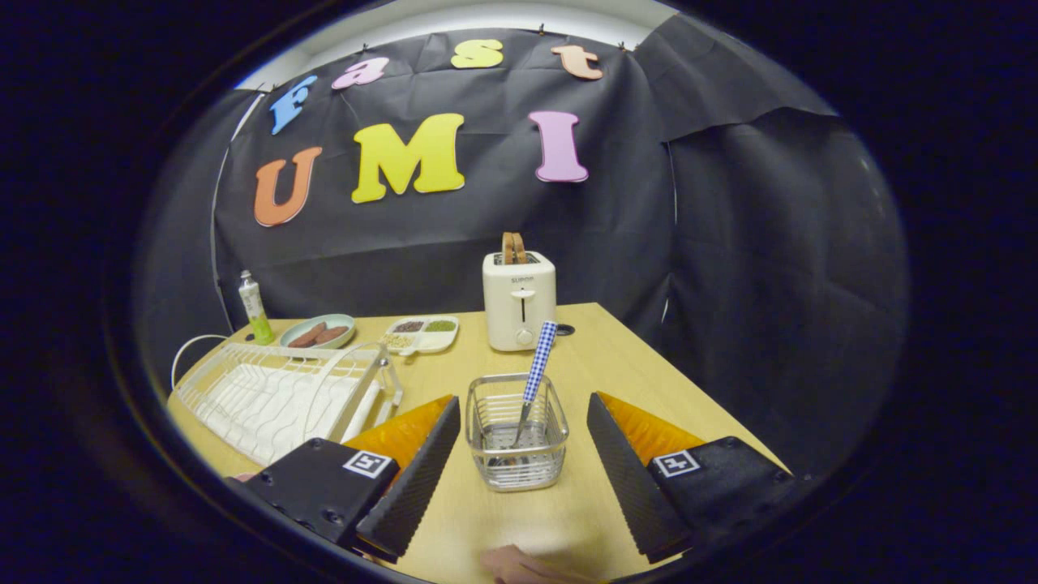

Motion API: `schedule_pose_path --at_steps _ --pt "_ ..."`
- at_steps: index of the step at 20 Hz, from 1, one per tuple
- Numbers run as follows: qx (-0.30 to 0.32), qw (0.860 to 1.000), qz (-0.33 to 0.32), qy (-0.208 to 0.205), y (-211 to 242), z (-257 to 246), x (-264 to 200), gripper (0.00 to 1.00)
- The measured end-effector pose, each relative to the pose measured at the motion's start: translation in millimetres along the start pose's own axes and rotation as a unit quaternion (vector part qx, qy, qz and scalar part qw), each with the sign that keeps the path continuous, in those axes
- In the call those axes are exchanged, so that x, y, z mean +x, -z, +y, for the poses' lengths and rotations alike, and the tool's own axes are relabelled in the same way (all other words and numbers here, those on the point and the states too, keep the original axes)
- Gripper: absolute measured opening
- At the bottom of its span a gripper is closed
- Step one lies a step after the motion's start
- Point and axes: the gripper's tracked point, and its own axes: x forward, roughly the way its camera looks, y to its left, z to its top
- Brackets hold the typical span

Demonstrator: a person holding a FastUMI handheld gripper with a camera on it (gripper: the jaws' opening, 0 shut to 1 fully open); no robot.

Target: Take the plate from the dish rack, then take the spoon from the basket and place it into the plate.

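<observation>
At centre frame the basket sits between the wide-open, empty gripper. The spoon leans upright inside; better to pinch its checked handle above the rim.

I face a light wooden table set in a booth of black cloth walls. The cloth hangs in folds on the right. A pale strip of ceiling shows above it.
</observation>
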Motion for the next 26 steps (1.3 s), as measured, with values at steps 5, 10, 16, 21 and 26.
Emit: schedule_pose_path --at_steps 5,10,16,21,26 --pt "0.013 1.0 0.015 -0.011 -30 -14 57 1.0" --pt "0.046 0.997 0.048 -0.027 -34 -10 97 0.89" --pt "0.067 0.994 0.043 -0.071 -38 7 98 0.2" --pt "0.018 0.998 -0.036 -0.045 -86 5 62 0.18" --pt "-0.017 0.993 -0.103 -0.054 -132 25 2 0.18"
